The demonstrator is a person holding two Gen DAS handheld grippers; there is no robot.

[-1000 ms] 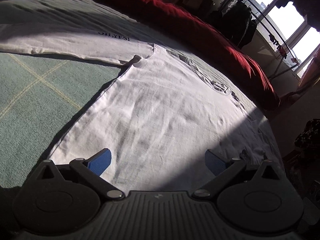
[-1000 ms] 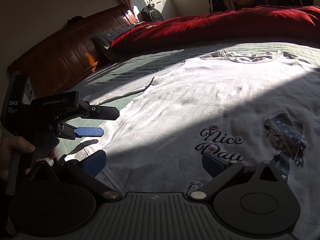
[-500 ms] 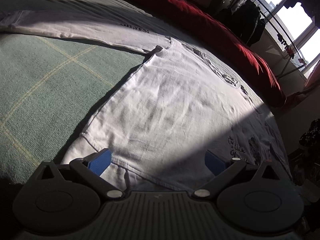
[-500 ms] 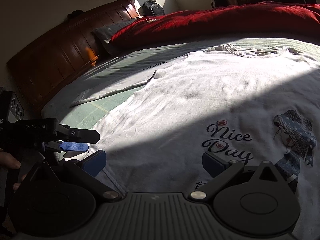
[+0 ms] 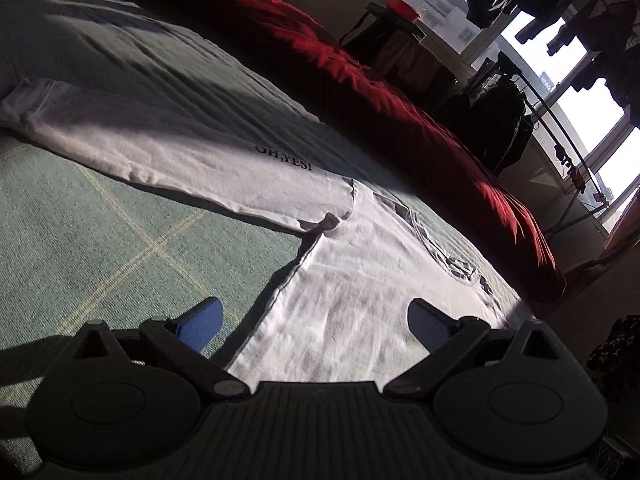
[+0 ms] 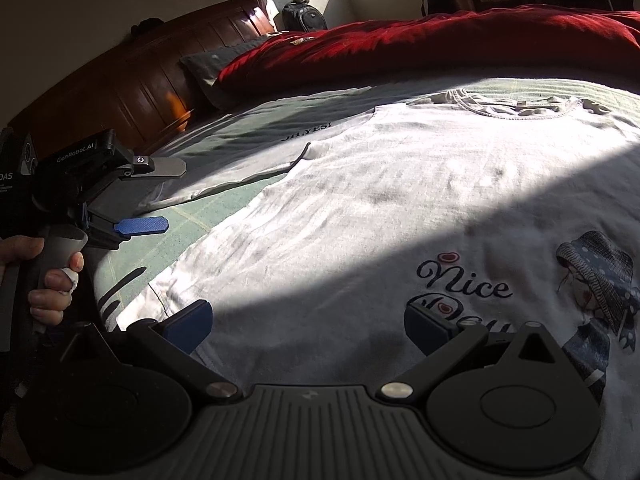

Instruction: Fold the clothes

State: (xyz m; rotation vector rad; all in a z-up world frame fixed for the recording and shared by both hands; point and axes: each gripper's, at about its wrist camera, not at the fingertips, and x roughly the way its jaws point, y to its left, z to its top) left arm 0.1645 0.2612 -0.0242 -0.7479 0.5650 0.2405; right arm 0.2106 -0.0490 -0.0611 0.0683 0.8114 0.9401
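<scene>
Lying flat on the green bedspread (image 5: 100,232), the white T-shirt (image 6: 380,208) sat untouched; left gripper (image 5: 314,322) jaws were closing on nothing, right gripper (image 6: 308,326) gaped.

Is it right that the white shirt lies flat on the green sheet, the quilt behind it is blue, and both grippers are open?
Not quite: the quilt is red, not blue, as the right wrist view shows. The rest holds: the shirt lies flat on the green sheet; the left gripper is open, though its jaws are closing a little on nothing, and the right gripper is open.
</scene>
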